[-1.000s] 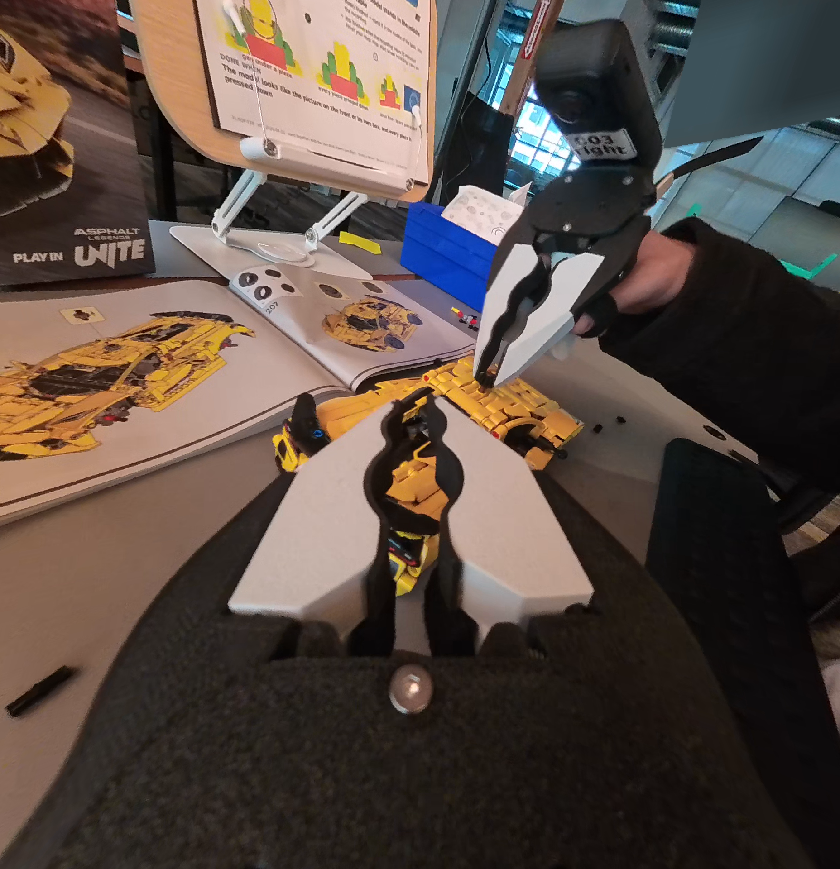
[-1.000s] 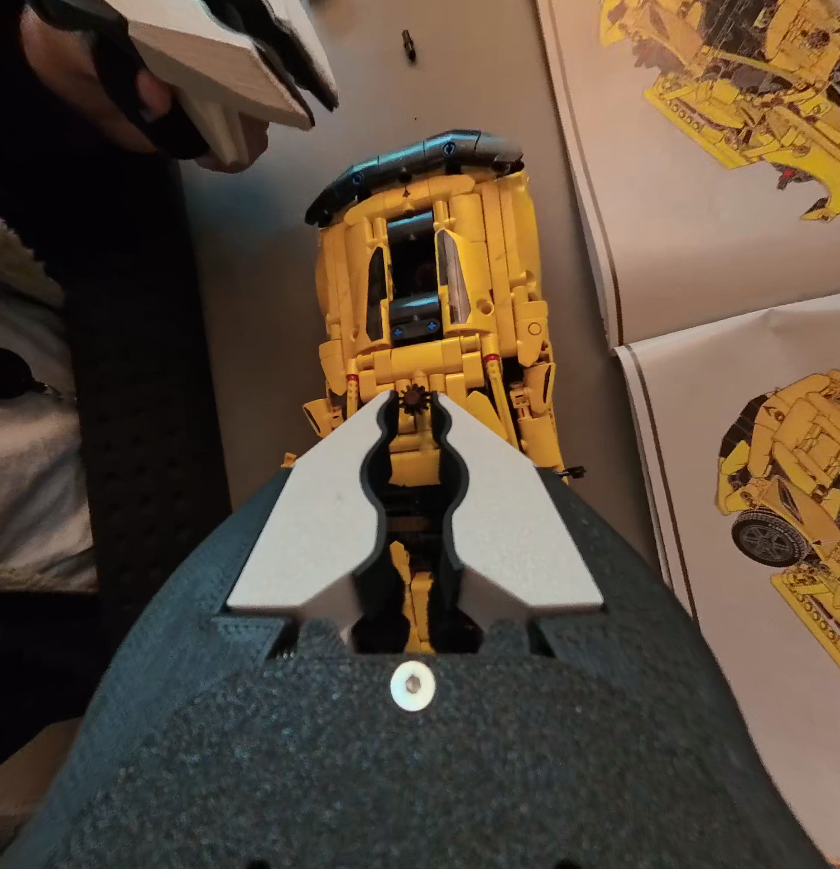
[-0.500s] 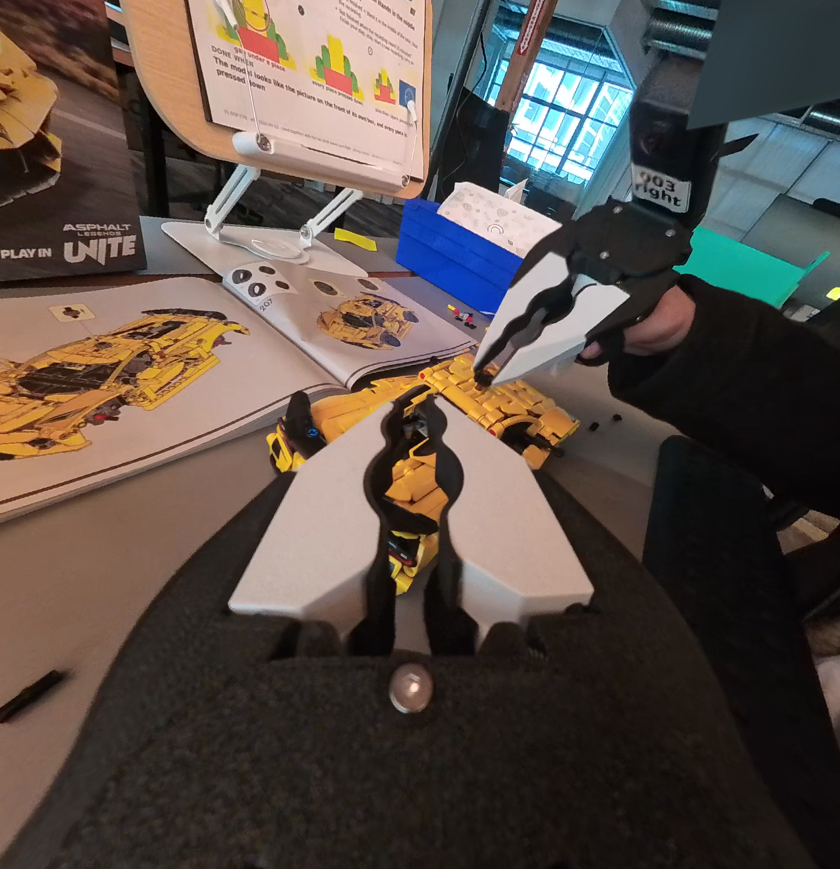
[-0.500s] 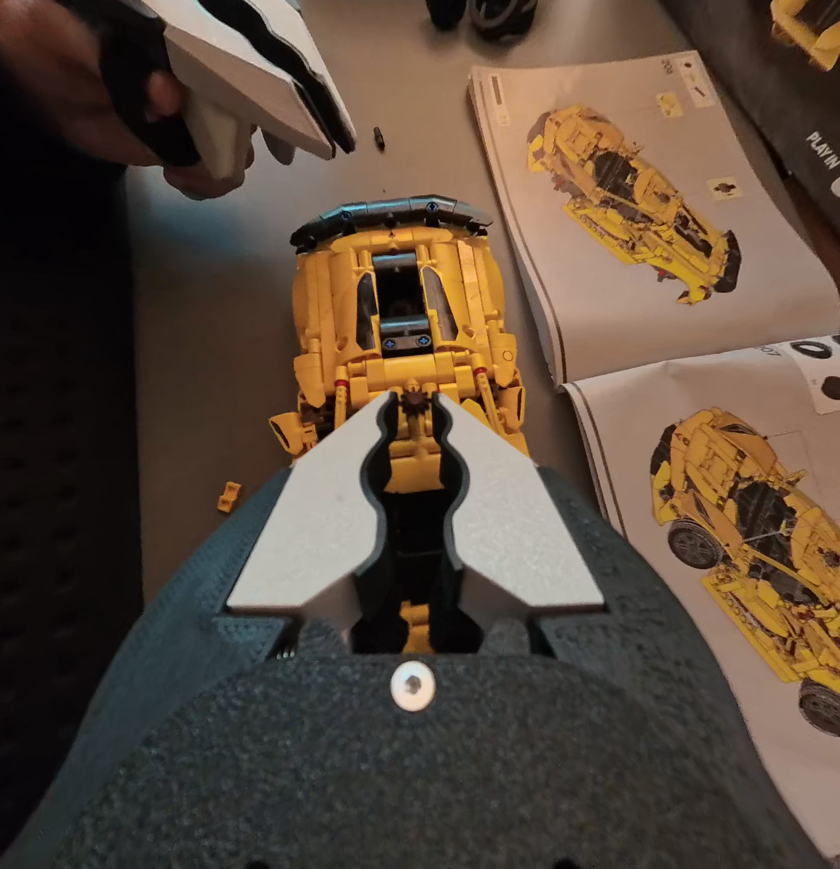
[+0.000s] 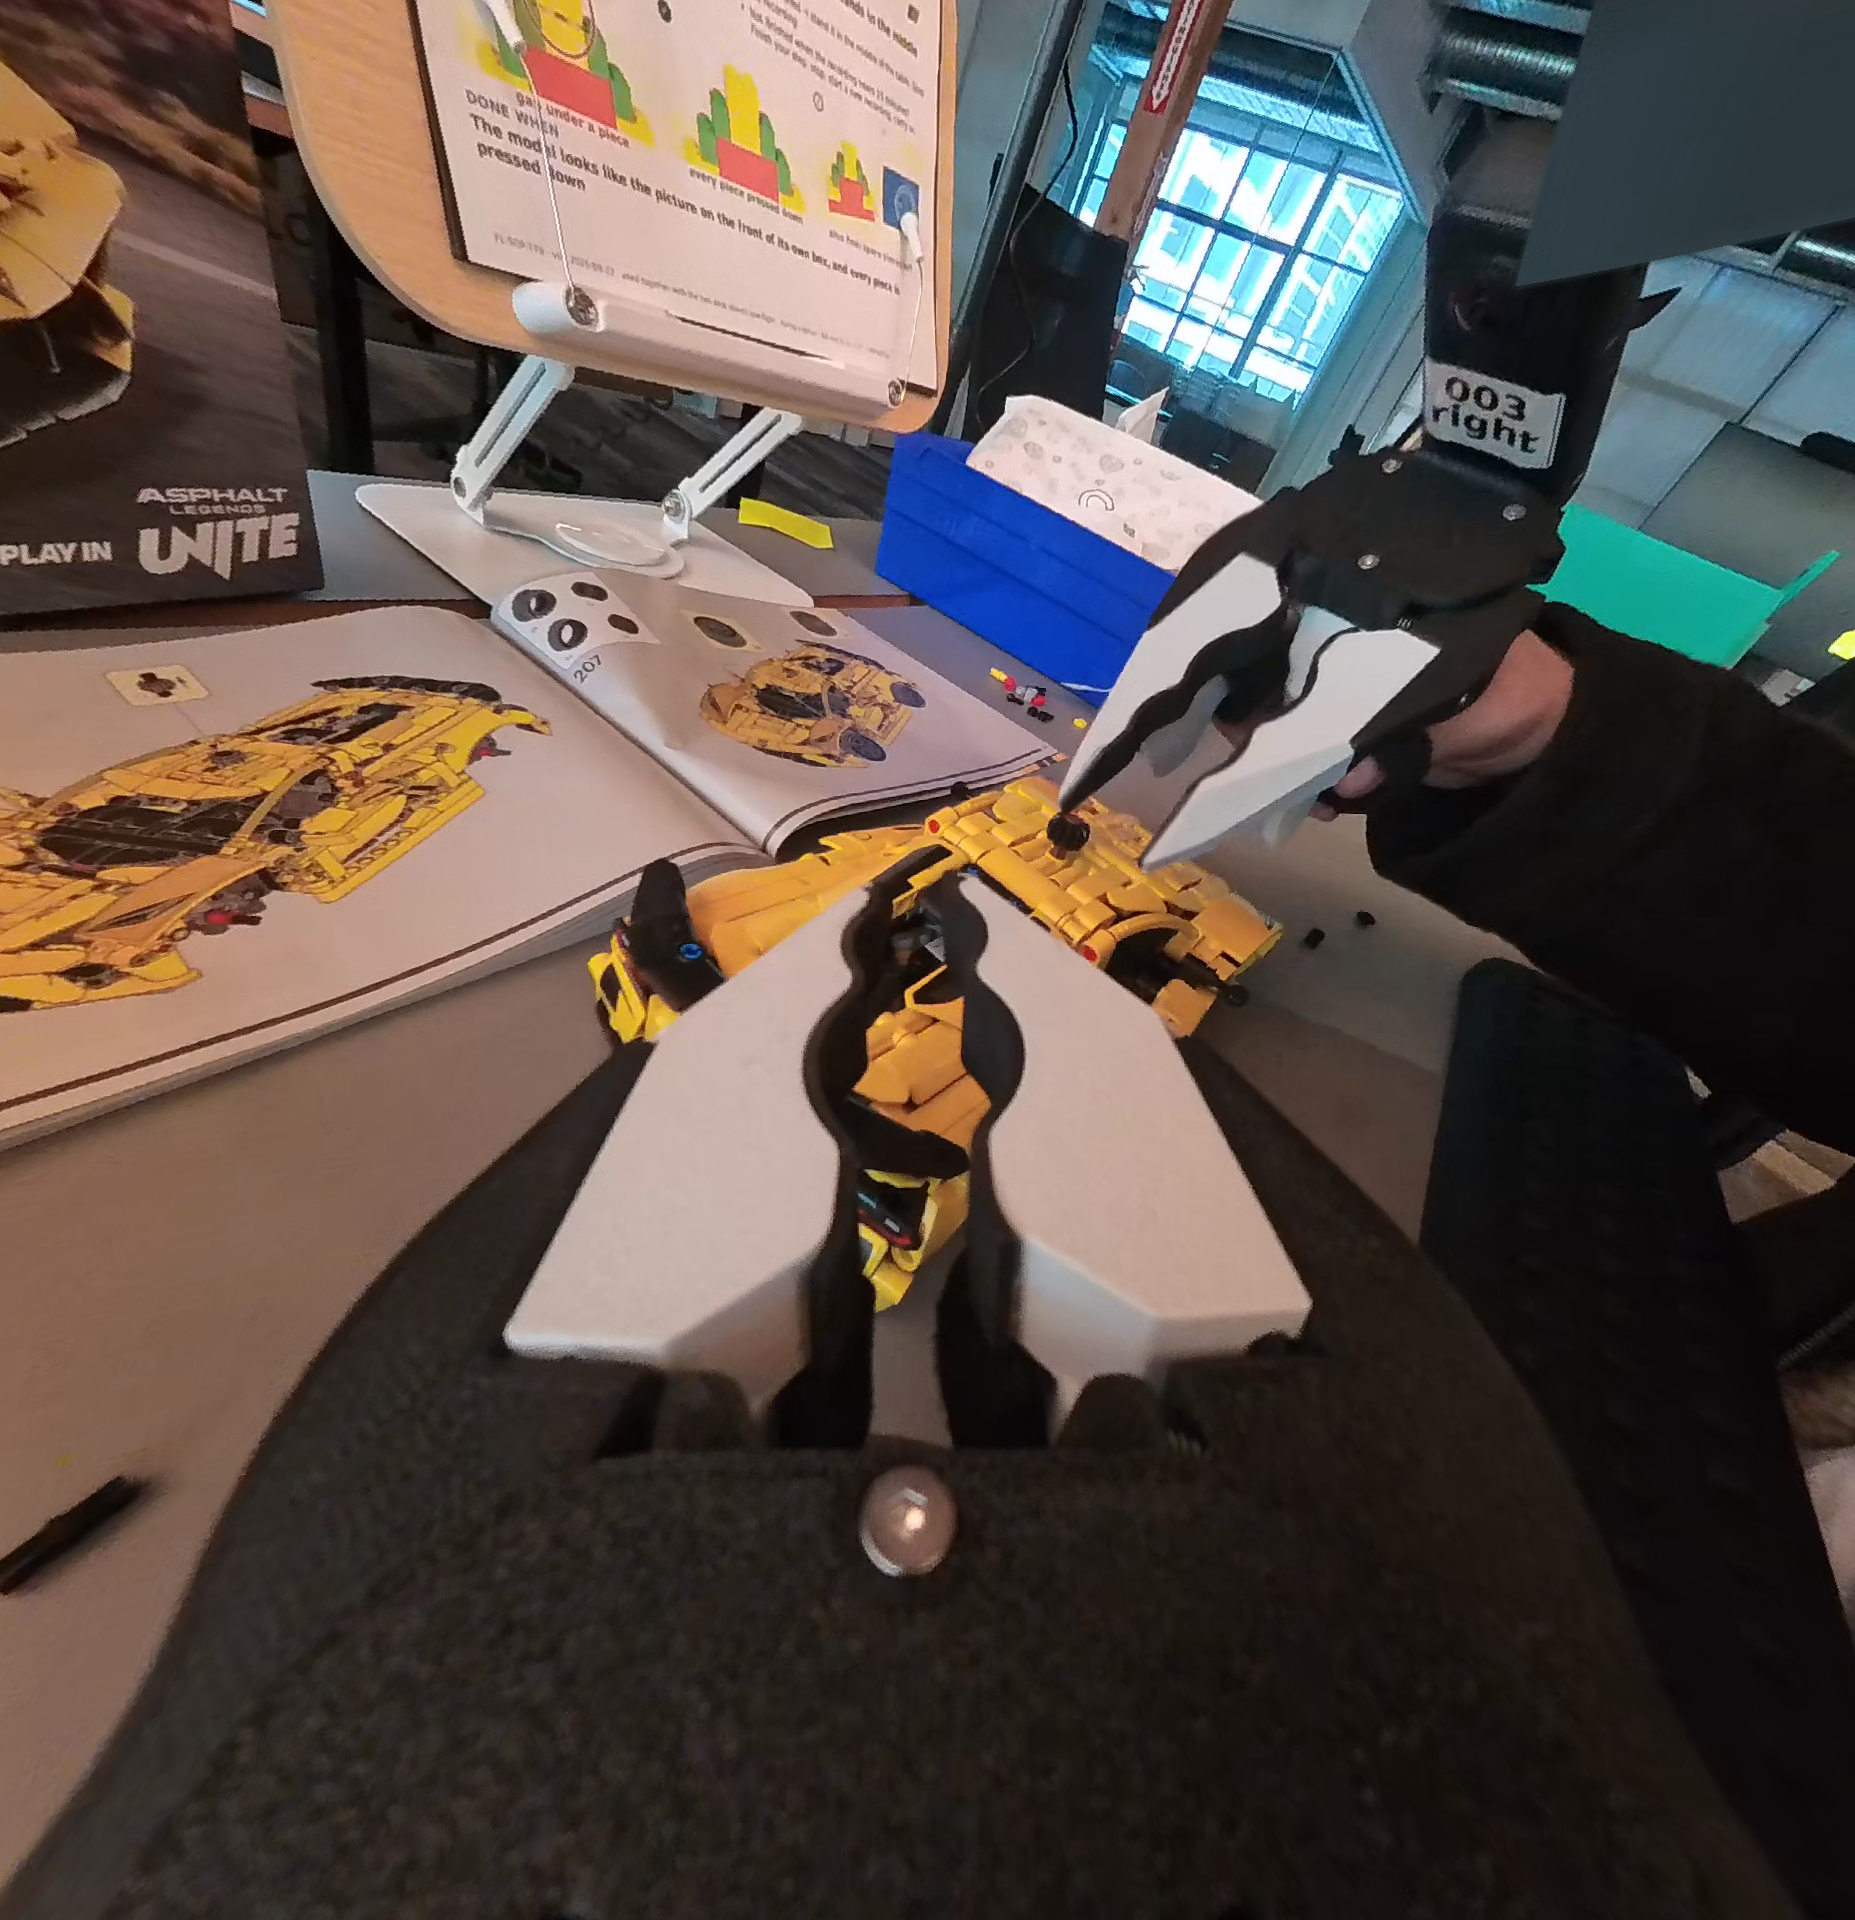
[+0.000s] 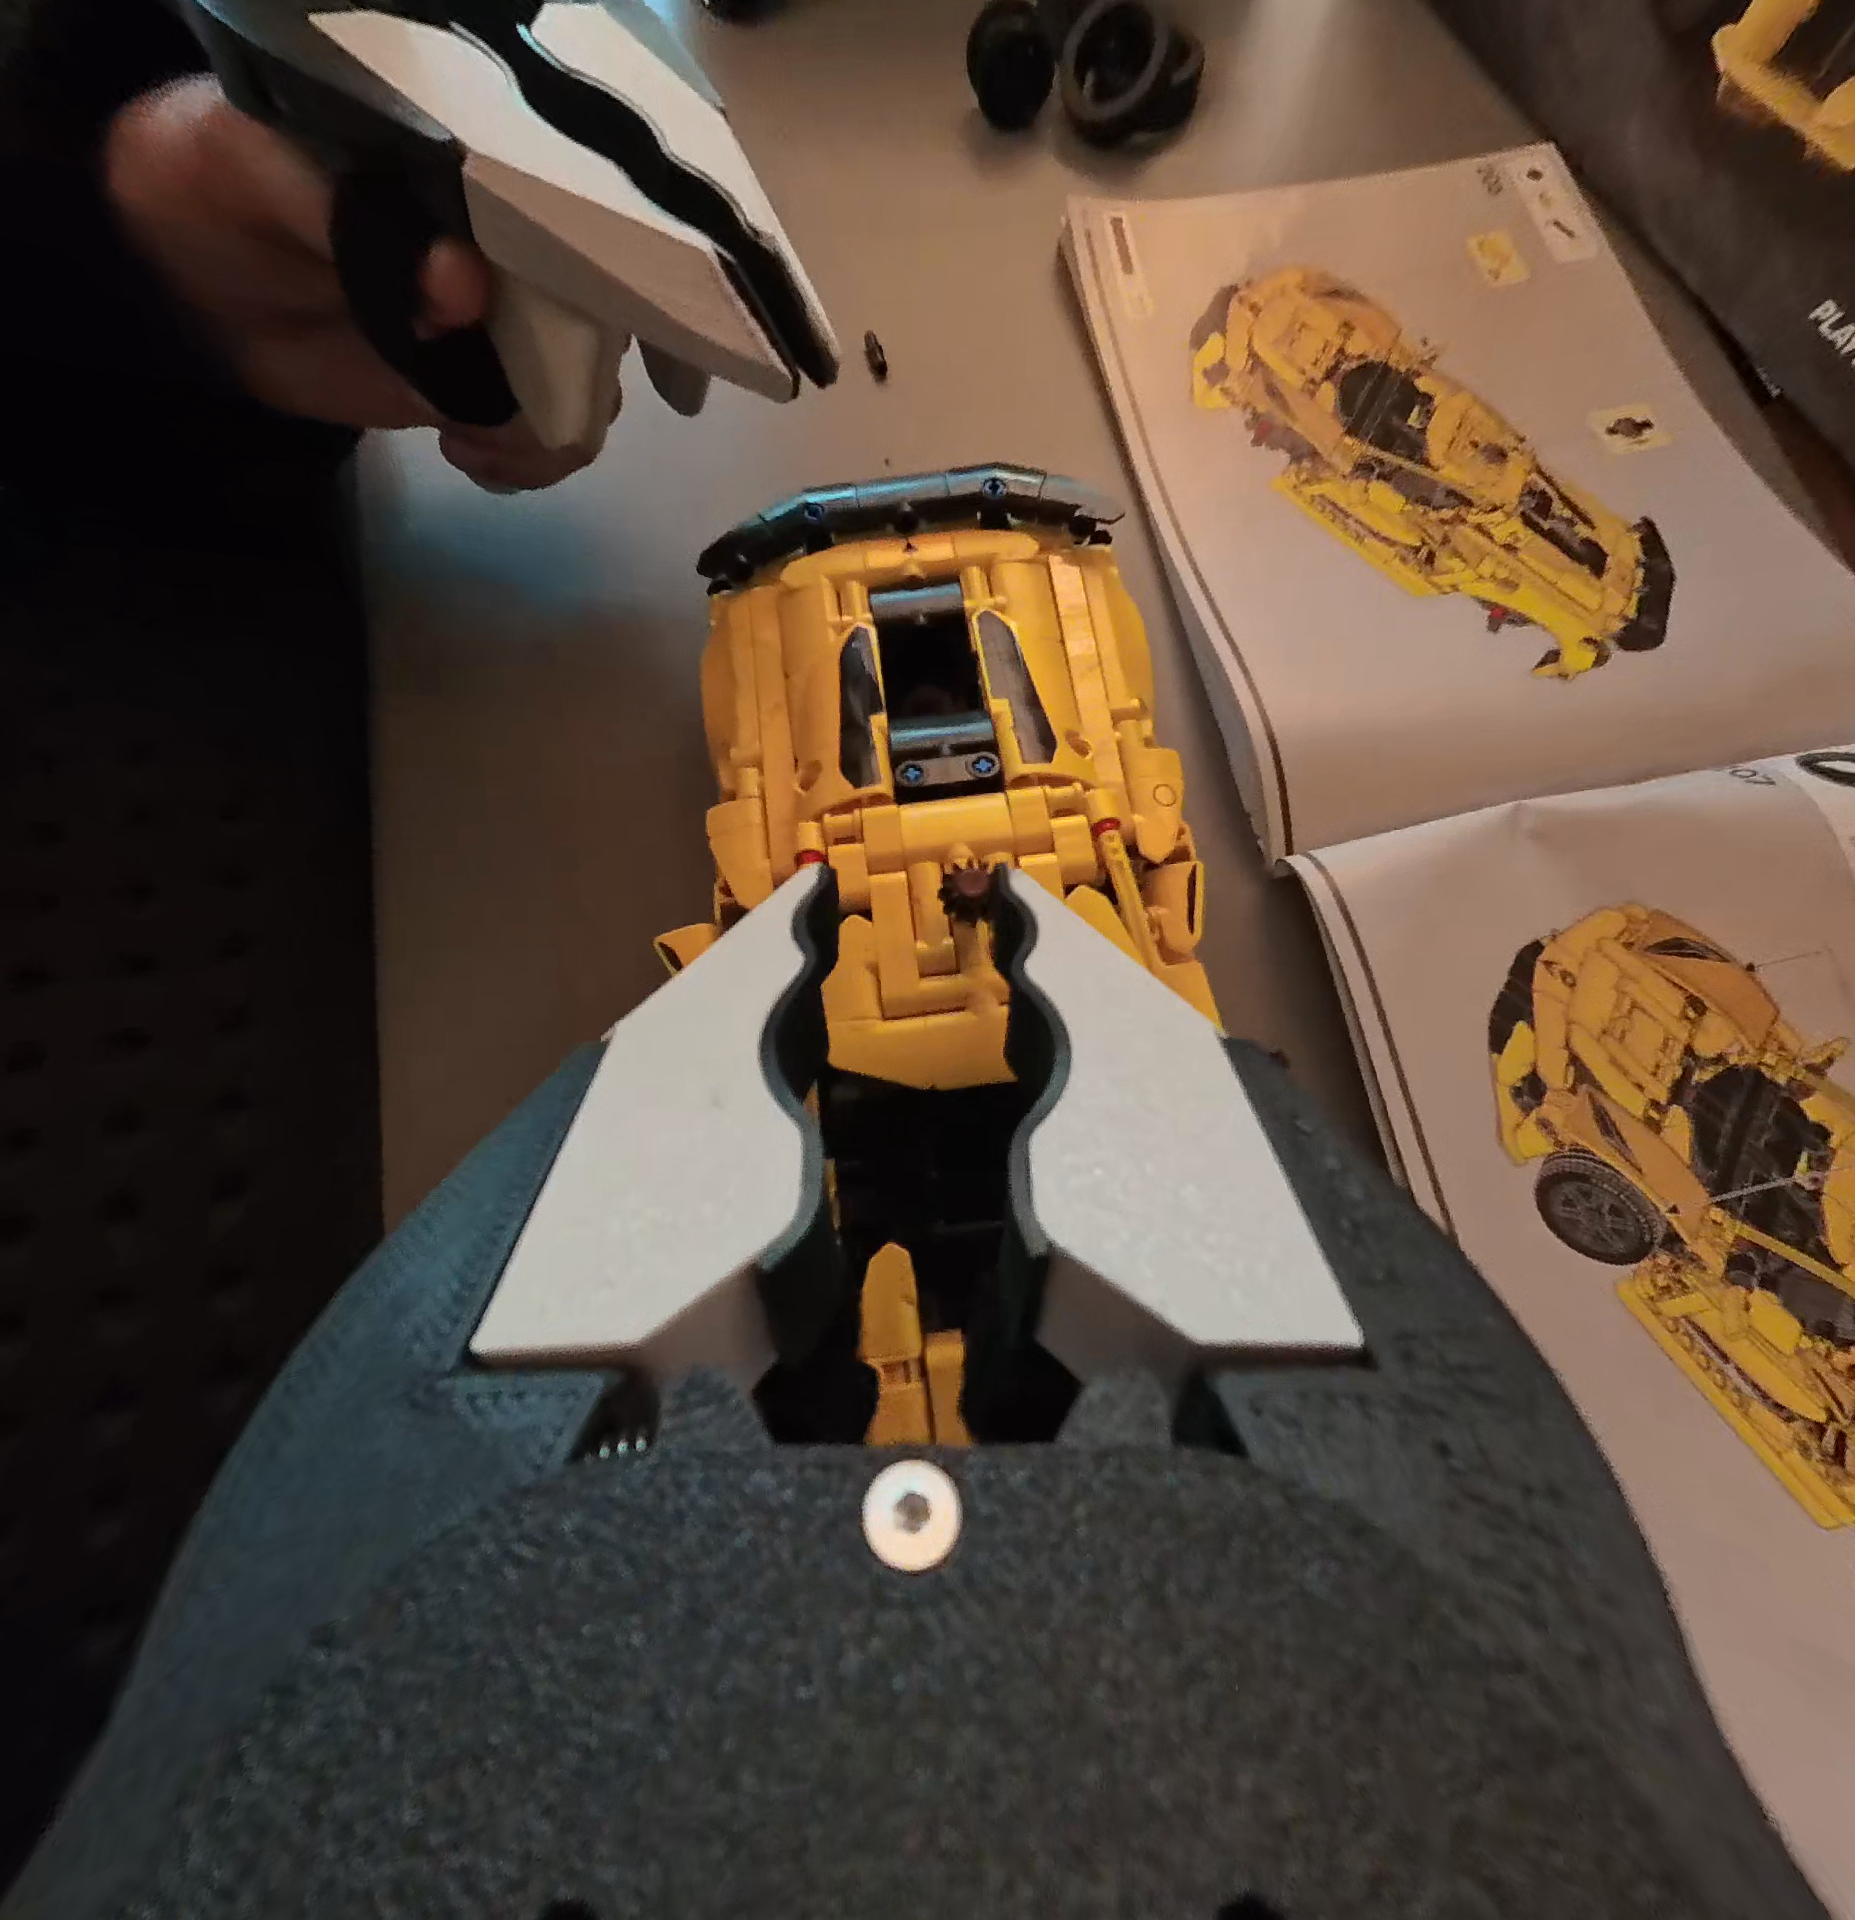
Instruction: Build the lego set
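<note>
The yellow lego car (image 6: 933,727) stands on the grey table, its dark rear wing at the far end in the right wrist view. A small black gear (image 6: 970,885) sits on top of the car. My right gripper (image 6: 918,883) is open just above it, with the gear between the tips, close to the right finger. The left wrist view shows the same: right gripper (image 5: 1110,831) open over the gear (image 5: 1060,828) on the car (image 5: 1110,914). My left gripper (image 5: 923,894) is shut and empty, held above the table near the car's rear; it also shows in the right wrist view (image 6: 814,379).
An open instruction booklet (image 5: 279,810) lies left of the car, also in the right wrist view (image 6: 1422,468). Behind it are the set's box (image 5: 102,312), a sheet on a stand (image 5: 642,156) and a blue bin (image 5: 1006,582). Black tyres (image 6: 1089,52), a loose black pin (image 6: 876,353) and a dark mat (image 6: 154,935) are nearby. The left gripper's tips are roughly 10 centimetres from the right gripper's.
My right gripper was shut on the gear at the car's top; its jaws have now opened and it has drawn back, leaving the gear on the car. The left gripper has barely moved.
</note>
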Demonstrator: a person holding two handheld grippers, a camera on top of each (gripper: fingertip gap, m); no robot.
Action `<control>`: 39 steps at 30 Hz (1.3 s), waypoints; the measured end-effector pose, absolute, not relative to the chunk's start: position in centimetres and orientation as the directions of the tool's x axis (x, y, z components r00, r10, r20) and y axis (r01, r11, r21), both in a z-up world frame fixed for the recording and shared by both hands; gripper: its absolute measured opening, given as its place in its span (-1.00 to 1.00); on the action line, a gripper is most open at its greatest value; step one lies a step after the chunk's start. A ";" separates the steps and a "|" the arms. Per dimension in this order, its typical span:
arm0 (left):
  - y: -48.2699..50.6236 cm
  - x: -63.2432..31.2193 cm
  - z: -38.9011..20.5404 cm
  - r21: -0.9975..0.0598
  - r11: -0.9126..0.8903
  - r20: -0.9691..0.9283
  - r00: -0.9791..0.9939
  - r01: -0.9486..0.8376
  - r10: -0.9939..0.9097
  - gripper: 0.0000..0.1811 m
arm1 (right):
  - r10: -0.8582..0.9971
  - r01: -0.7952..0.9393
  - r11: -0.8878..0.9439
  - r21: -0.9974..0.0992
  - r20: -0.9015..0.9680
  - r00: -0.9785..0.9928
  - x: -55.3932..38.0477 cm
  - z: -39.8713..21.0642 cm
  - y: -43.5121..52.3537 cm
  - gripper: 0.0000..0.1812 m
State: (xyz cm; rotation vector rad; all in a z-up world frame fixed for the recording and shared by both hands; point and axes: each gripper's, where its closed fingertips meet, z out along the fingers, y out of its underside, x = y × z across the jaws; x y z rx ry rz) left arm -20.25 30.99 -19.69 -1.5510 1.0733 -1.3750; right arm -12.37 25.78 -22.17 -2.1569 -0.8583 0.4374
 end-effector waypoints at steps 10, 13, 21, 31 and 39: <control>27.3 -17.4 -20.3 -0.945 -0.124 0.162 -0.105 -0.302 -0.981 -0.76 | 0.591 0.325 -0.512 -0.795 -0.051 0.805 -9.8 -20.5 24.7 -0.70; 25.8 -15.0 -20.7 -0.908 -0.003 0.104 -0.218 -0.420 -0.970 -0.63 | 0.471 0.172 -0.487 -0.856 -0.092 0.877 -8.3 -20.4 23.3 -0.74; 25.5 -11.7 -21.6 -0.693 0.477 -0.136 -0.552 -0.540 -0.822 -0.65 | 0.320 -0.007 -0.401 -0.916 -0.147 0.936 -7.5 -21.1 14.0 -0.78; 25.0 -10.5 -23.0 -0.487 0.617 -0.094 -0.665 -0.618 -0.740 -0.88 | 0.269 -0.057 -0.312 -0.948 -0.146 0.952 -5.7 -19.1 7.1 -0.79; 25.3 -10.2 -23.0 -0.455 0.328 0.025 -0.380 -0.828 -0.924 -0.90 | 0.258 -0.102 -0.316 -0.943 -0.189 0.948 -5.5 -19.8 4.8 -0.79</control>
